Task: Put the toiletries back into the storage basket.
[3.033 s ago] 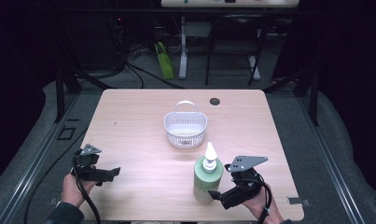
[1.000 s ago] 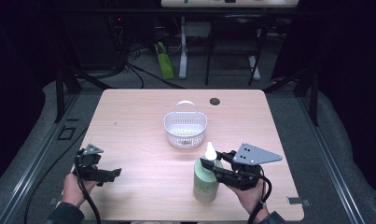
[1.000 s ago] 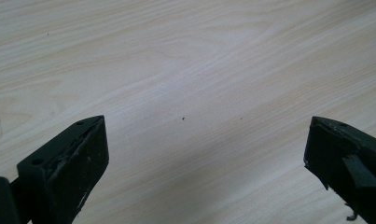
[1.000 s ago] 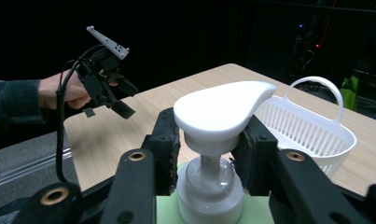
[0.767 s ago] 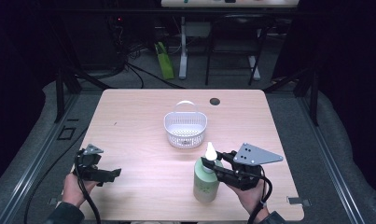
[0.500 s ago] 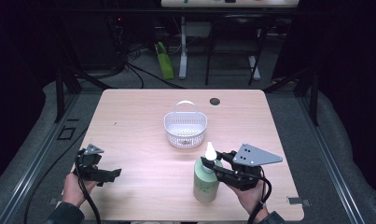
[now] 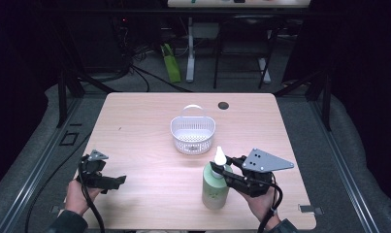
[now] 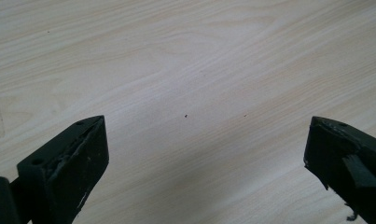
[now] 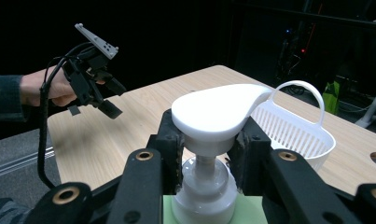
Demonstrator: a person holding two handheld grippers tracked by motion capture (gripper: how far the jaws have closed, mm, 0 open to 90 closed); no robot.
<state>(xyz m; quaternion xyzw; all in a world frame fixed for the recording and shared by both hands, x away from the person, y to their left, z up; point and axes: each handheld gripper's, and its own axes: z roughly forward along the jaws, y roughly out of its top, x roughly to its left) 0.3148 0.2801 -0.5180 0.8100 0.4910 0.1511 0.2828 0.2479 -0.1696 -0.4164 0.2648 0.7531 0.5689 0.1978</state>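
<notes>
The right gripper [image 9: 208, 154] is clamped on the neck of the green pump bottle [image 7: 215, 187] standing at the table's [image 7: 149, 126] near edge, probably to carry it to the white basket [image 7: 193, 133] just beyond, while the left gripper [image 7: 116, 180] waits open.

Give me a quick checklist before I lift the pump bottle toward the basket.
1. Grip: right gripper jaws closed on the neck of the green pump bottle, just under the white pump head: ok.
2. Bottle upright on the table: ok.
3. White basket empty, handle up: ok.
4. Path from bottle to basket free of objects: ok.
5. Left gripper open, apart from the bottle: ok.
6. Grip firm enough to carry the bottle's weight: cannot tell.
</notes>
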